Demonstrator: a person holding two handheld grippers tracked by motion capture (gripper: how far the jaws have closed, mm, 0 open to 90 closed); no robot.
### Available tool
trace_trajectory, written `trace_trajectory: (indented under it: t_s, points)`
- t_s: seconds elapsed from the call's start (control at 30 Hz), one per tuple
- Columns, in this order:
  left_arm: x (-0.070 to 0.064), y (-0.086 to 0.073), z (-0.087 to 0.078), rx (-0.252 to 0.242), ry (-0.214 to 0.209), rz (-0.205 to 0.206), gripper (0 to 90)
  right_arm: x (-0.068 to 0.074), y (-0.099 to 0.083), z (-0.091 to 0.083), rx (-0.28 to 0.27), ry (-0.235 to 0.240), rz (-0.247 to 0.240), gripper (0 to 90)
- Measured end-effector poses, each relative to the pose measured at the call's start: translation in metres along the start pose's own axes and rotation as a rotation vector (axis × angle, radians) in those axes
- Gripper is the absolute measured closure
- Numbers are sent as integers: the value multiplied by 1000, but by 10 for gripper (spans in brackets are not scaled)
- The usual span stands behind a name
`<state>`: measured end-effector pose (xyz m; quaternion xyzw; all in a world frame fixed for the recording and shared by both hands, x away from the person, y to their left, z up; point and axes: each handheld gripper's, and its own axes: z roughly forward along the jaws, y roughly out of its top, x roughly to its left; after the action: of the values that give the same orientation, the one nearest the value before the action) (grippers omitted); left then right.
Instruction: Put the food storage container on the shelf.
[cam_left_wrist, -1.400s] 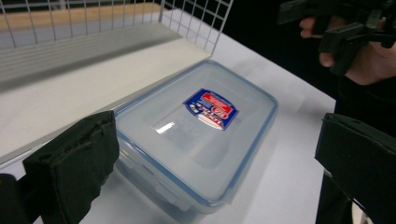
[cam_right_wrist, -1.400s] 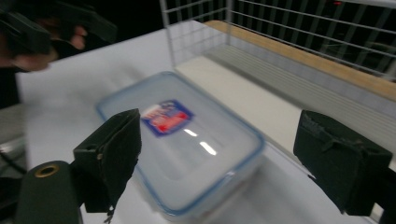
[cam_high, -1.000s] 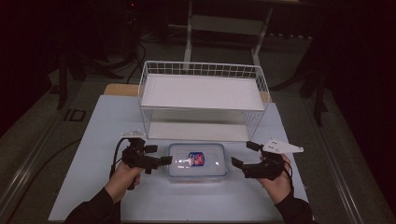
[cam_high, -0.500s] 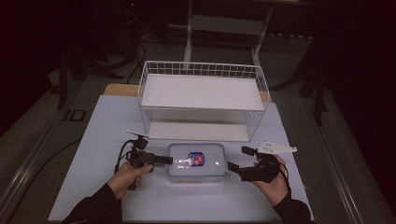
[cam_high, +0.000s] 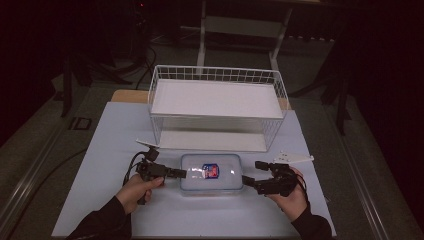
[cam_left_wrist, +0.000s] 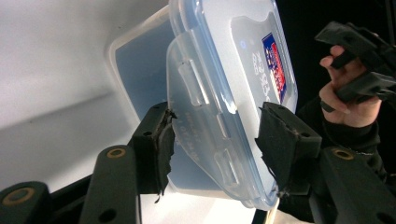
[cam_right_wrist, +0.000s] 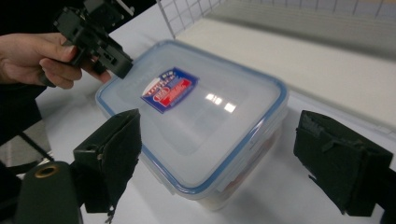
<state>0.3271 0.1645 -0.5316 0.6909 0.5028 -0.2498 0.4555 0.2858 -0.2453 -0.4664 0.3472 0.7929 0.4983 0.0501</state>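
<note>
Fingers of the left gripper (cam_left_wrist: 212, 149) stand apart on either side of the box's (cam_high: 211, 172) end clasp (cam_left_wrist: 205, 116); one pad (cam_left_wrist: 156, 149) sits at the clasp's edge and may just touch it, while the other pad (cam_left_wrist: 285, 142) is clear of the lid (cam_left_wrist: 243, 56). No clamp is made here. Whether the first pad bears on the plastic cannot be told.

Fingers of the right gripper (cam_right_wrist: 215, 158) are spread wide, one pad (cam_right_wrist: 114, 154) near the box's corner, the other pad (cam_right_wrist: 341, 161) well apart from its wall. The box corner lies between them, untouched as far as the right gripper view shows.

From the high view, the left gripper (cam_high: 180, 173) meets the box's left end and the right gripper (cam_high: 247, 181) sits just beside its right end. Each is held by a hand: left hand (cam_high: 136, 190), right hand (cam_high: 290, 197).

The box is clear plastic with a blue-sealed lid and a red and blue label (cam_high: 211, 170). It rests flat on the bench (cam_high: 100, 150), lid on, just in front of the wire basket (cam_high: 217, 80), which holds nothing visible.

Judgement: work stands at the approach stage. Both grippers are placed at opposite ends of the box; neither has taken hold. The clasps appear down, though the far one is not clearly seen. Gripping the box or its clasps, and any lift, opening or transfer, remains to be done.
</note>
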Motion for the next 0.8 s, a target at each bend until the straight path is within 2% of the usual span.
trace_trajectory:
  t_s: [0.07, 0.13, 0.17, 0.2, 0.27, 0.33, 0.43, 0.5, 0.6, 0.7, 0.73, 0.8]
  points:
    - [-2, -1, -1, -1, 2, 15, 489, -2, -2, 4, 22, 14, 40, 170]
    - [-5, -3, -2, -4, -1, 34, 505, -6, -3, 8, 49, 49, 121, 188]
    - [-7, -5, -2, -10, 2, 49, 510, -7, -4, 10, 66, 60, 141, 202]
    - [-8, -5, -2, -13, 5, 53, 511, -9, -5, 12, 79, 43, 148, 204]
    - [-8, -6, -3, -14, 4, 61, 512, -10, -7, 14, 84, 49, 158, 216]
    - [-6, -8, -3, -30, -10, 66, 514, -18, -11, 18, 98, 68, 215, 251]
    - [-6, -9, -3, -28, -21, 75, 527, -26, -14, 22, 105, 87, 259, 299]
    - [-9, -10, -4, -22, -14, 90, 534, -34, -16, 25, 115, 116, 320, 342]
    - [-13, -11, -3, -21, -11, 110, 543, -42, -18, 28, 120, 165, 385, 409]
    - [-16, -12, -3, -15, -5, 130, 551, -44, -21, 32, 141, 204, 410, 469]
    - [-16, -13, -4, -15, -4, 132, 551, -44, -22, 32, 142, 235, 422, 488]
    - [-17, -14, -4, -18, -5, 137, 555, -44, -22, 31, 144, 235, 415, 502]
